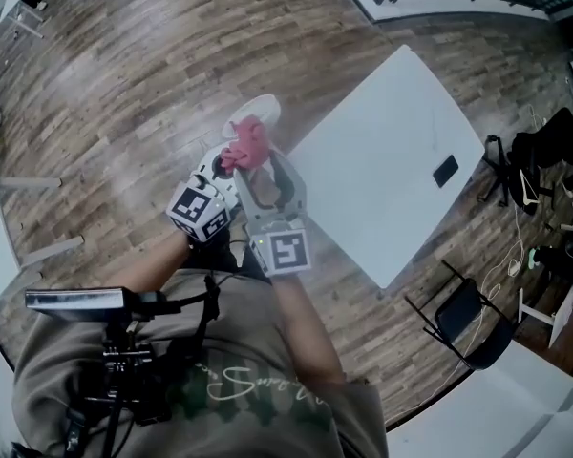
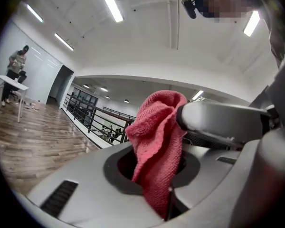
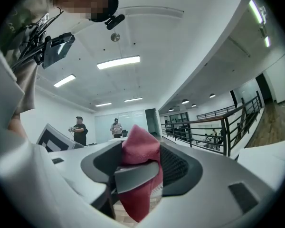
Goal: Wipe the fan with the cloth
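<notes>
The left tongs (image 1: 222,163) are shut on the pink cloth (image 1: 246,145). They pinch its low end, so the cloth stands up in a bunch. The right tongs (image 1: 264,172) are wide open with the top of the cloth between them, and they do not squeeze it. The two tongs are right next to each other. One finger (image 2: 218,120) of the right tongs sticks across in front of the left tongs' camera, right up against the cloth. The cloth is up in the air over the wood floor (image 1: 124,84), near the left corner of the white counter (image 1: 382,179), not on it. Just past the cloth there is a white thing (image 1: 258,111) low by the floor. The cloth and tongs hide part of it, and I cannot tell if it is the fan. A small black thing (image 1: 446,171) lies on the counter near its right corner. A black chair (image 1: 468,318) stands off the counter's near corner, and dark bags (image 1: 544,151) sit on the floor past the right corner. A black camera (image 1: 95,303) hangs on the person's chest. Far off there is a black rail (image 3: 213,127). Two people (image 3: 79,128) stand by a wall, and another person (image 2: 16,63) stands far away on the floor. Long lights (image 3: 118,62) shine on the ceiling.
</notes>
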Demonstrator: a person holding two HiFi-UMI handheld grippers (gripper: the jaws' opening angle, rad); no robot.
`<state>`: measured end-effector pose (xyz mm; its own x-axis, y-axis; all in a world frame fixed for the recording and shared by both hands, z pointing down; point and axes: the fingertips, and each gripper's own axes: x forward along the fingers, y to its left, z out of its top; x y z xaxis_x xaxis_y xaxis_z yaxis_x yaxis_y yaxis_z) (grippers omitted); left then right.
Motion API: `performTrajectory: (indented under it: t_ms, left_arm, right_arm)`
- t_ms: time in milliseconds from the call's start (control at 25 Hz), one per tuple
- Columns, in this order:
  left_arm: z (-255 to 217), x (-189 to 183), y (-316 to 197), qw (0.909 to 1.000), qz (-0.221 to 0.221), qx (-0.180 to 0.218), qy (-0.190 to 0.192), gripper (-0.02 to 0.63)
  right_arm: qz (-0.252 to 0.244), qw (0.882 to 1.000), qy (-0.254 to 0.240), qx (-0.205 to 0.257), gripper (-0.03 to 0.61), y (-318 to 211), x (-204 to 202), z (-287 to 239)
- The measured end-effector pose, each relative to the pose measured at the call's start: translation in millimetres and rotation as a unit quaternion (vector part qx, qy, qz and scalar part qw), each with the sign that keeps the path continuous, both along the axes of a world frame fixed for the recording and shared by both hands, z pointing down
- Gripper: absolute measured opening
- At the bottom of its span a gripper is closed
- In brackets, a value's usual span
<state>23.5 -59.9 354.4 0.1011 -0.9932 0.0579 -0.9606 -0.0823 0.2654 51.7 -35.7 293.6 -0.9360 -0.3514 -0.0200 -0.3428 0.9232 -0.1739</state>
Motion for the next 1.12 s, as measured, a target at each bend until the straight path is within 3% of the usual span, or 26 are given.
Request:
performTrajectory:
  t_ms: [80, 200, 400, 520, 640, 720, 840, 1000, 1120]
  left_arm:
    - [-0.6, -6.9, 8.8, 1.0, -0.001, -0.003, -0.004, 0.098]
    - [-3.4, -9.2, 18.7, 0.9998, 0.007, 0.007, -0.019, 0.098]
    - [-2.8, 0.5, 35.1, 0.9964, 0.058, 0.04, -0.046, 0.098]
    - [-10.1, 5.7, 40.5, 0.9953, 0.071, 0.029, -0.058, 0.097]
    - [-10.7, 10.7, 42.8, 0.9937, 0.085, 0.028, -0.067, 0.097]
    - [-10.4, 14.8, 41.9, 0.9931, 0.1, 0.03, -0.052, 0.109]
    - [-10.0, 14.9, 41.6, 0.992, 0.118, 0.031, -0.031, 0.136]
    - [-3.2, 20.3, 46.0, 0.9891, 0.139, 0.029, -0.037, 0.184]
    - [15.7, 6.6, 52.7, 0.9931, 0.112, 0.025, -0.022, 0.184]
  right_arm:
    - [0.001, 1.0, -0.01, 0.0, 0.339, 10.3, -11.0, -5.6]
    - [0.005, 1.0, -0.007, 0.006, 0.347, 16.2, -25.2, -4.5]
    - [-0.005, 0.999, 0.045, -0.009, 0.347, 29.7, -44.7, 14.2]
    - [0.01, 0.999, 0.052, -0.006, 0.298, 31.6, -45.6, 20.5]
    - [0.036, 0.998, 0.051, 0.001, 0.207, 29.4, -39.6, 17.0]
    - [0.051, 0.997, 0.049, 0.008, 0.13, 29.5, -35.1, 10.8]
    - [0.082, 0.996, 0.037, 0.018, 0.115, 25.5, -29.8, 7.9]
    - [0.146, 0.989, 0.007, 0.019, 0.097, -5.0, 0.4, 5.9]
    - [0.182, 0.983, 0.005, 0.027, 0.097, -37.5, 35.0, -2.6]
